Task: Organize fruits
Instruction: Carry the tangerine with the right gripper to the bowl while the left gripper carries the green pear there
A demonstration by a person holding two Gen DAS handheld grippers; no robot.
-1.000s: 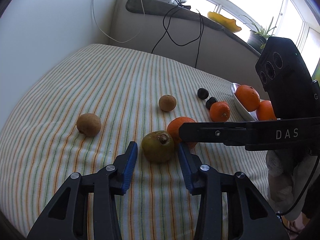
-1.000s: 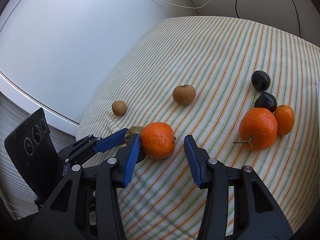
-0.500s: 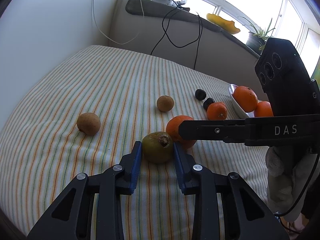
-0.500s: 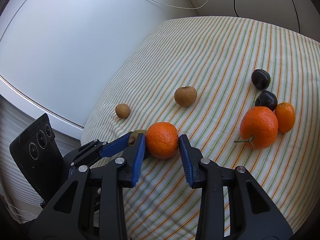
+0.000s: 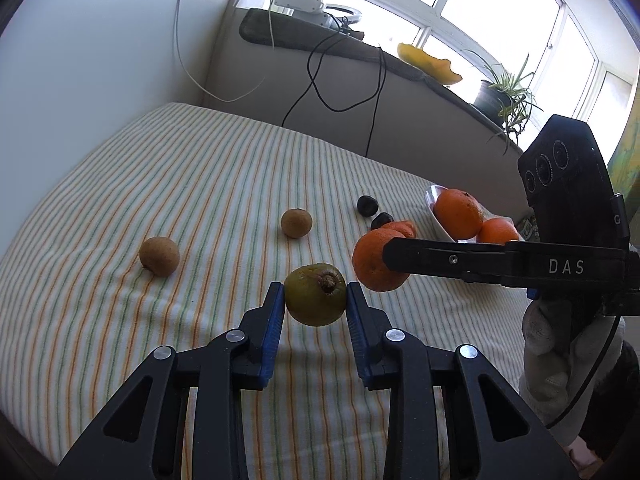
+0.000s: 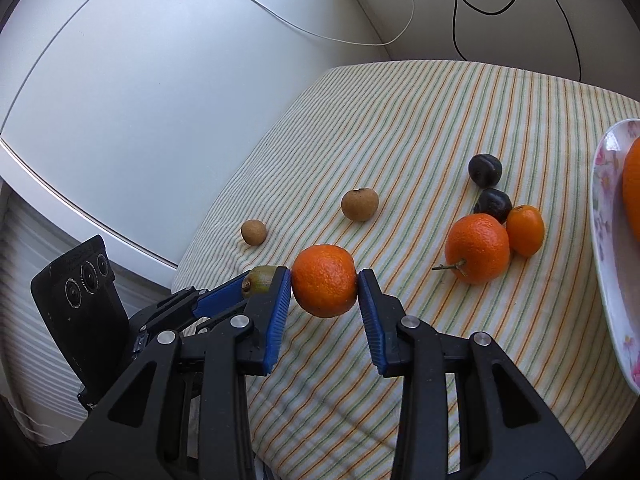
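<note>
My left gripper (image 5: 315, 300) is shut on a green-brown kiwi-like fruit (image 5: 315, 295) and holds it just above the striped cloth (image 5: 200, 184). My right gripper (image 6: 324, 284) is shut on an orange (image 6: 324, 280), lifted off the cloth; the orange also shows in the left wrist view (image 5: 374, 260), beside the green fruit. Two brown fruits (image 6: 359, 205) (image 6: 253, 233), two dark plums (image 6: 485, 169) (image 6: 495, 204), an orange with a stem (image 6: 477, 248) and a small orange fruit (image 6: 525, 230) lie on the cloth. A white floral plate (image 6: 608, 240) at the right holds oranges (image 5: 458, 213).
The table stands against a white wall at the left and a low ledge behind, with black cables (image 5: 340, 80) hanging down it. A potted plant (image 5: 504, 92) and a yellow dish (image 5: 430, 64) sit on the ledge. The cloth's edge drops off at the near left.
Both grippers closed on their fruits, the left on the green fruit and the right on the orange, and lifted them off the cloth. The right wrist view swung right, bringing the plate into sight.
</note>
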